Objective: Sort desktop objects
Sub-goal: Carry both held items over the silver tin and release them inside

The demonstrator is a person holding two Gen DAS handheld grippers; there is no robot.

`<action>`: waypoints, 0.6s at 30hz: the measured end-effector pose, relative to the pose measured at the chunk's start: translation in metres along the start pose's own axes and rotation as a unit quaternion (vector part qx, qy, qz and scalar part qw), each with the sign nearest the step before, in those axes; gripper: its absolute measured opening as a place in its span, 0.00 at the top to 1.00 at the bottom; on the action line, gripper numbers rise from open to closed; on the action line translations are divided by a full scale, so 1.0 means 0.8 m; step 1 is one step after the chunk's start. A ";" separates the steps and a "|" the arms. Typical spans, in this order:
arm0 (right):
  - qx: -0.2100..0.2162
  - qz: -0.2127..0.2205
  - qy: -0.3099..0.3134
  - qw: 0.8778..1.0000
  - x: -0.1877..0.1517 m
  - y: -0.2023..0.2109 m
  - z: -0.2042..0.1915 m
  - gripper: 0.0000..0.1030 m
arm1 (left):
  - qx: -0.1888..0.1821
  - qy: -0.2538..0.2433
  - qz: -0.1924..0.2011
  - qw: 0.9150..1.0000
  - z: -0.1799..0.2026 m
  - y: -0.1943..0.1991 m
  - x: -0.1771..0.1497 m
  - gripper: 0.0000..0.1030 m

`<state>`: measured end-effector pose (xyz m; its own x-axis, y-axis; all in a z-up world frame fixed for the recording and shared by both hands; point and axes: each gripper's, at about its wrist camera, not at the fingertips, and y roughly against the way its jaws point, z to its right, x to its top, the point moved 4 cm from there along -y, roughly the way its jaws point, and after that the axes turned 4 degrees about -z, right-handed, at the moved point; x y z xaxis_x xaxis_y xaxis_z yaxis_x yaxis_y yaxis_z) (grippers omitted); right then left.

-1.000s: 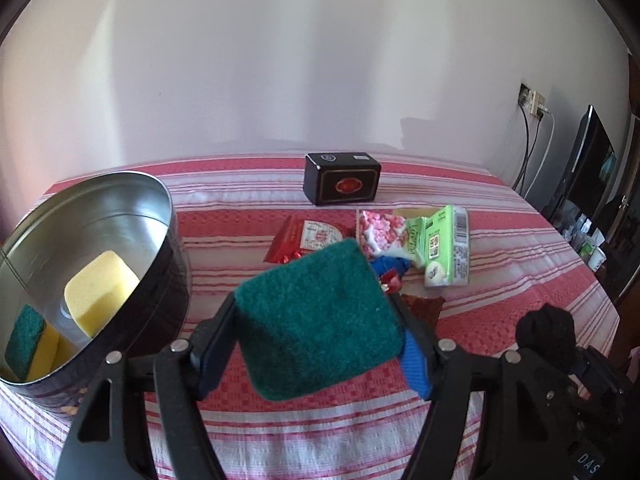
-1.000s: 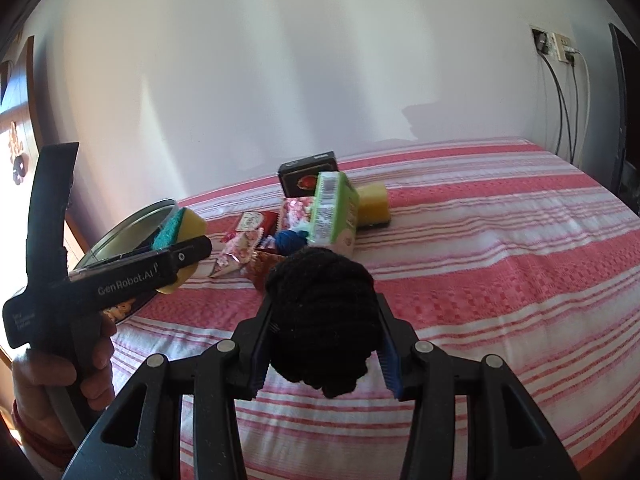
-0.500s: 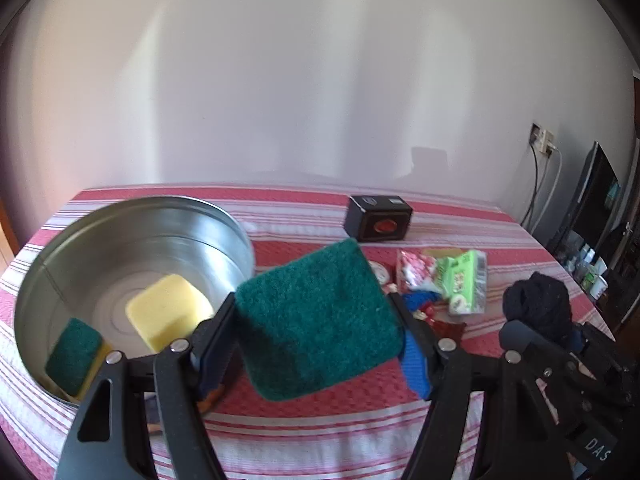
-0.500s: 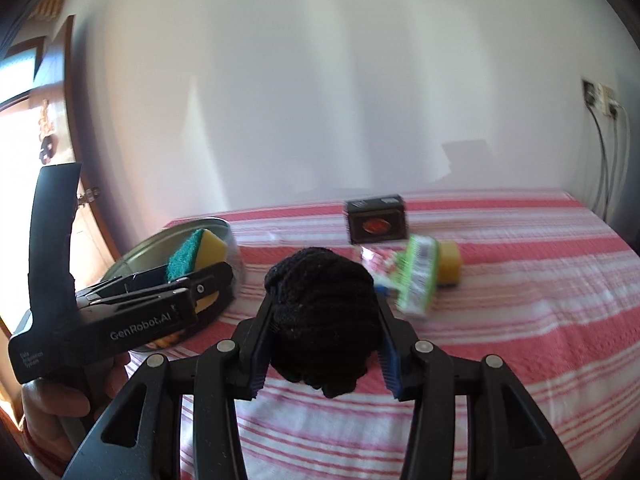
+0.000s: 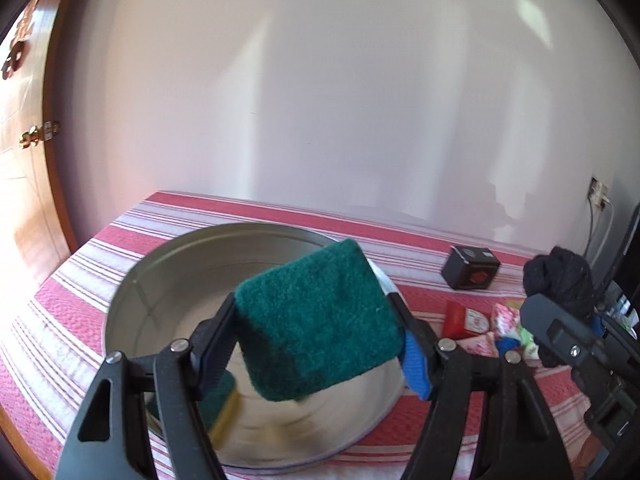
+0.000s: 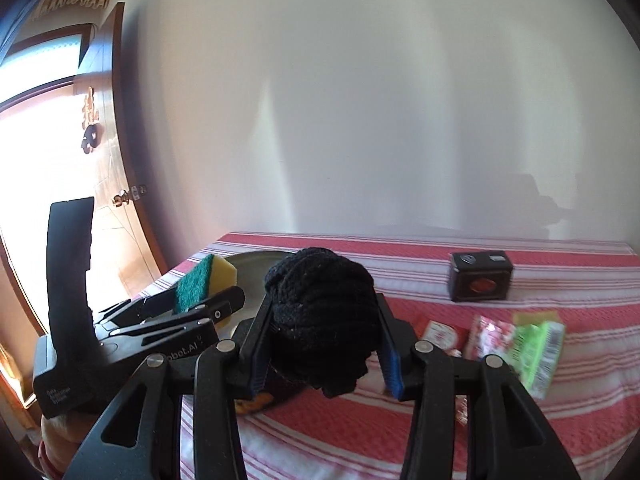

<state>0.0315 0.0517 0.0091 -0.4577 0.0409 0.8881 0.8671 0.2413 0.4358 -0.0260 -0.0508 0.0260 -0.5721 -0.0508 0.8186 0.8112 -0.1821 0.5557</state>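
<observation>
My left gripper point(image 5: 316, 344) is shut on a green-and-yellow scouring sponge point(image 5: 316, 320), held above the round metal tin point(image 5: 172, 276). Another sponge point(image 5: 224, 400) lies inside the tin, mostly hidden behind my fingers. My right gripper point(image 6: 322, 344) is shut on a black knitted bundle point(image 6: 320, 312), raised over the striped red tablecloth point(image 6: 500, 432) just right of the tin point(image 6: 256, 264). In the right wrist view the left gripper point(image 6: 200, 304) and its sponge point(image 6: 204, 280) show at the left, held by a hand point(image 6: 56, 440). In the left wrist view the right gripper's black bundle point(image 5: 560, 280) shows at the right.
A black box with a red emblem point(image 6: 480, 276) stands near the wall. Red and pink snack packets point(image 6: 444, 336) and a green packet point(image 6: 536, 352) lie in a cluster right of the tin. A wooden door point(image 6: 100, 160) is at the left, a wall socket with cables point(image 5: 598, 196) at the right.
Both grippers have swung left and risen a little, each keeping its load. The tin has shifted from the left edge to under the left gripper's sponge; the packets have slid to the right.
</observation>
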 end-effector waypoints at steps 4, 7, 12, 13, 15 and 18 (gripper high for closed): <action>0.013 0.003 -0.002 1.000 0.016 -0.025 -0.024 0.53 | 0.026 0.012 0.004 1.000 -0.035 -0.005 0.012 0.31; 0.015 -0.002 -0.007 1.000 0.025 -0.053 -0.037 0.53 | 0.049 0.017 0.008 0.999 -0.057 -0.010 0.021 0.31; 0.007 -0.017 -0.005 1.000 0.038 -0.099 -0.054 0.53 | 0.078 0.019 0.000 0.997 -0.084 -0.031 0.035 0.31; 0.005 -0.020 -0.006 1.000 0.039 -0.105 -0.055 0.53 | 0.082 0.017 -0.002 0.996 -0.088 -0.034 0.038 0.31; 0.001 -0.025 -0.009 1.000 0.043 -0.118 -0.057 0.53 | 0.093 0.015 -0.004 0.996 -0.094 -0.040 0.042 0.31; 0.000 -0.038 -0.019 0.999 0.047 -0.137 -0.057 0.53 | 0.104 0.015 -0.008 0.994 -0.101 -0.048 0.048 0.30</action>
<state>-0.0717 -0.0172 0.0010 -0.5297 0.0586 0.8462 0.8293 0.2451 0.5022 -0.0885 -0.1251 0.0245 -0.5860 -0.0784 0.8065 0.8077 0.0234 0.5891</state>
